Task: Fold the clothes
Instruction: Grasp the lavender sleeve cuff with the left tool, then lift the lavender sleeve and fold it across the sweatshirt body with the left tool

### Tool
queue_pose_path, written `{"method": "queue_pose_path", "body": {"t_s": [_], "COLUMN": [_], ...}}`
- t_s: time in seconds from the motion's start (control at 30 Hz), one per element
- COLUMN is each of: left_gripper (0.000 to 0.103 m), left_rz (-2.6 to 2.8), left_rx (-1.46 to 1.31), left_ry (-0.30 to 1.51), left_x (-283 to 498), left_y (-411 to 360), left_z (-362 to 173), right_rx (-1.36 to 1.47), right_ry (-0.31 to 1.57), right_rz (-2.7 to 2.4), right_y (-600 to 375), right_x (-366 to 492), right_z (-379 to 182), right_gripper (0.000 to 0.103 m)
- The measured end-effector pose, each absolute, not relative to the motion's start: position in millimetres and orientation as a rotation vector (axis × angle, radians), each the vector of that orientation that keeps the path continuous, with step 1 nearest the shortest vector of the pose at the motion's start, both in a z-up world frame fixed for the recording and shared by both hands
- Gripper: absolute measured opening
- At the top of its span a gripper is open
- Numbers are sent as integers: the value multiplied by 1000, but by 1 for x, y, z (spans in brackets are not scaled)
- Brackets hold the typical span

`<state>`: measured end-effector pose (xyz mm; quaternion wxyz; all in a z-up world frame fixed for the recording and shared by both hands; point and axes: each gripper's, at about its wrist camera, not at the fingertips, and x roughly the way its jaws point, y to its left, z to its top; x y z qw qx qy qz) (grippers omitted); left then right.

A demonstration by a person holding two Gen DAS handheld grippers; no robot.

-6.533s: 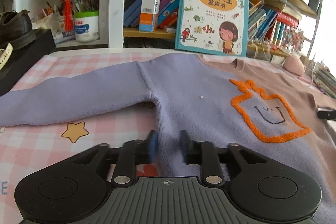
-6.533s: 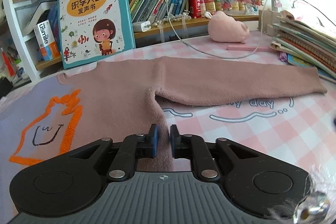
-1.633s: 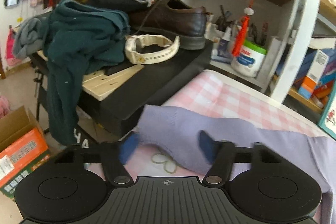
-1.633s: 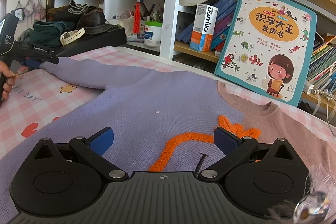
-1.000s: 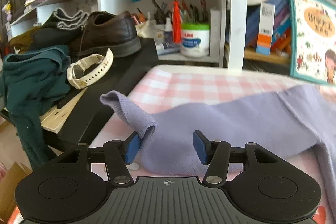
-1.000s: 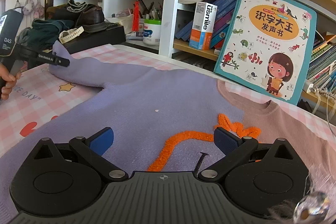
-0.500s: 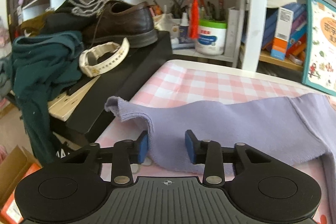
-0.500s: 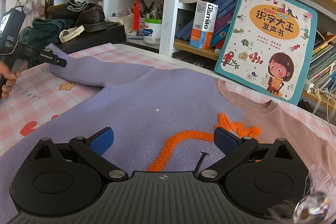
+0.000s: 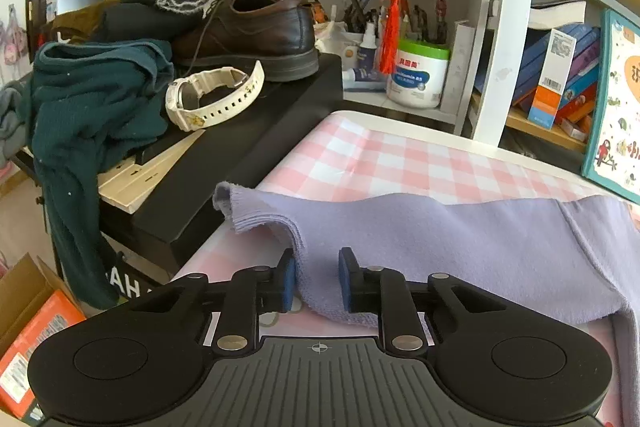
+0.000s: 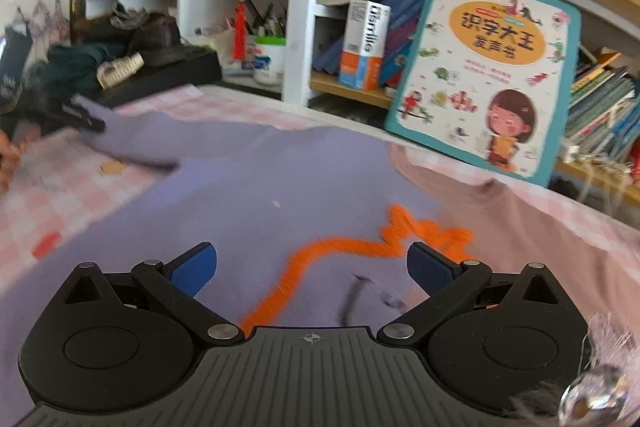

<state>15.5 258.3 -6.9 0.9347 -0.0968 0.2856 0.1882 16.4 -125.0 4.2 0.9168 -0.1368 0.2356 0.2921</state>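
Shelves (image 9: 500, 27) crowd the wall behind a table under a pink checked tablecloth (image 9: 400, 163), and the cubbies are packed. One open cubby holds a white tub with a green lid (image 9: 418, 73), a small spray bottle (image 9: 365, 47) beside it, and a jumble of pens and tools standing behind them; a red tassel (image 9: 390, 39) hangs in front. The next shelf along carries leaning books and an orange and white box (image 9: 550, 79), with a children's picture book (image 10: 484, 75) propped upright against it at the table's far edge. Off the table's left end, a black case (image 9: 256, 131) bears a brown leather shoe (image 9: 256, 31), a white watch (image 9: 212, 99) and a heap of dark green clothing (image 9: 92, 107); a cardboard box (image 9: 24, 311) sits on the floor below, its contents out of sight.

Spread flat on the table lies the sweater (image 10: 260, 195), lilac on one half, dusty pink on the other, an orange outline stitched across the chest. The left gripper (image 9: 318, 281) has its blue pads closed most of the way around the cuff of the lilac sleeve (image 9: 440, 239), whose end curls upward. The right gripper (image 10: 312, 267) hovers over the chest with its fingers spread wide, holding nothing; that view is blurred.
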Motion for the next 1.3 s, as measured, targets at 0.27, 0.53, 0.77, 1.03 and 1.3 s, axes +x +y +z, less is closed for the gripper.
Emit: {"method": "queue_pose_path", "body": {"t_s": [0.27, 0.53, 0.77, 1.03, 1.3], "left_gripper": [13, 5, 4, 4, 4], "left_rz": [380, 342, 186, -78, -319], "left_rx": [-175, -338, -343, -335, -341], "left_ry": [551, 455, 373, 327, 347], "left_x": [12, 1, 11, 50, 100], "left_y": [254, 250, 213, 139, 48], "left_z": [-4, 0, 39, 76, 90], "right_rx": [-253, -98, -109, -113, -105], "right_ry": [517, 626, 666, 664, 658], "right_rz": [458, 340, 352, 361, 362], "right_y": [-189, -251, -250, -249, -250], "right_x": [-3, -8, -6, -6, -7], "right_z": [2, -3, -6, -7, -8], "right_gripper": [102, 102, 103, 103, 103]}}
